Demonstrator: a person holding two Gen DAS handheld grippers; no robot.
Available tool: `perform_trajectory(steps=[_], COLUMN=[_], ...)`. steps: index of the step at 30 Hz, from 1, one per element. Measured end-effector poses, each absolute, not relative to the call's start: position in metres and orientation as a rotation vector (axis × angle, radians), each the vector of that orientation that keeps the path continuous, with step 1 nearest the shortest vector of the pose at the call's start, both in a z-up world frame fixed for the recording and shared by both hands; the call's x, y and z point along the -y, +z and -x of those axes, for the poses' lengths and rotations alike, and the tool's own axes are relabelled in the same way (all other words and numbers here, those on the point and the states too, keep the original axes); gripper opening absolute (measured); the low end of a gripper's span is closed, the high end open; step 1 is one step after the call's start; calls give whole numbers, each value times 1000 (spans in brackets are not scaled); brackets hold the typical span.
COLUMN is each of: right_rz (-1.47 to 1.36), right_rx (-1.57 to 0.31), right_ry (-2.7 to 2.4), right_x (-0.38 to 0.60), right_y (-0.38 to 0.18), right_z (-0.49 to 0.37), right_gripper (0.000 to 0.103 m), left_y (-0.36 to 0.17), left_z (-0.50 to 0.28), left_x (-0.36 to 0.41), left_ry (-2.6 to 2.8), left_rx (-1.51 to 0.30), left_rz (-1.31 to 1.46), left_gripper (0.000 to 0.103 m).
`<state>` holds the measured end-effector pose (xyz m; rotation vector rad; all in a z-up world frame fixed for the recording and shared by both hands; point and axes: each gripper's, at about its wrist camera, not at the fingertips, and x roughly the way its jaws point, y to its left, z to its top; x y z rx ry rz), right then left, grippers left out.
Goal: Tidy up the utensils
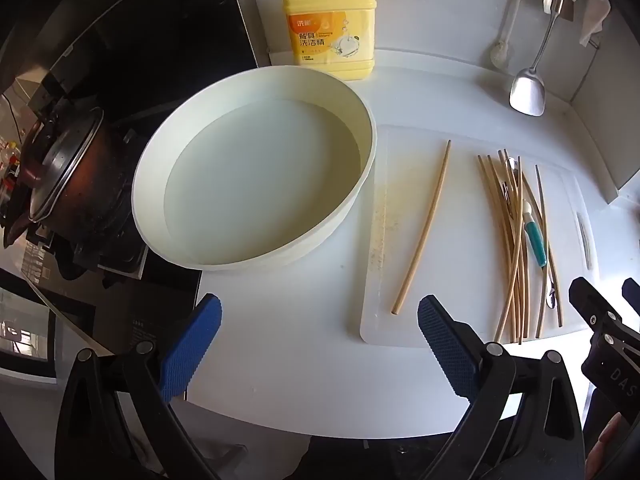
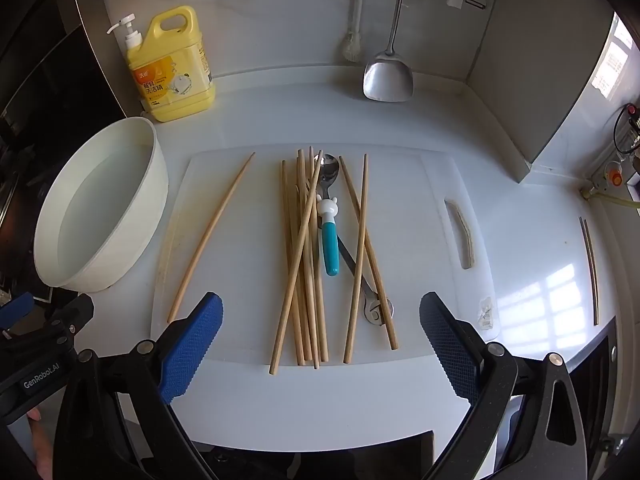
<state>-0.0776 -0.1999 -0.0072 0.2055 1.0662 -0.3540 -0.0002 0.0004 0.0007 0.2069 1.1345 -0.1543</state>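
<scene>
A pile of several wooden chopsticks point(image 2: 304, 264) lies on a white cutting board point(image 2: 408, 200), also in the left wrist view point(image 1: 516, 248). One single chopstick point(image 2: 210, 240) lies apart to the left point(image 1: 424, 228). A steel spoon point(image 2: 329, 172) and a teal-handled utensil point(image 2: 330, 244) lie in the pile. A white basin point(image 1: 256, 168) holding water stands left of the board point(image 2: 100, 208). My left gripper point(image 1: 320, 344) is open and empty above the counter's front edge. My right gripper point(image 2: 320, 344) is open and empty just in front of the pile.
A yellow detergent bottle point(image 2: 172, 68) stands at the back. A steel spatula point(image 2: 388, 76) and a brush point(image 2: 354, 40) hang on the wall. A dark pot point(image 1: 64, 184) sits on the stove at left. Two more chopsticks point(image 2: 590, 268) lie on the counter at far right.
</scene>
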Motion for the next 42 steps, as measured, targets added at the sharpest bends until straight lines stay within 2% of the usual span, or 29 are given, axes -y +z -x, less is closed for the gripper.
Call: perform_trajectory(steps=[42], right_rz=[-210], right_rx=[-1061], right_ry=[-355], right_x=[198], right_y=[-7], right_z=[81], right_gripper=[94], left_y=[3], left_z=[5], left_x=[3], left_ry=[-154], left_rx=[-1125], left_rz=[-225], left_gripper=[97])
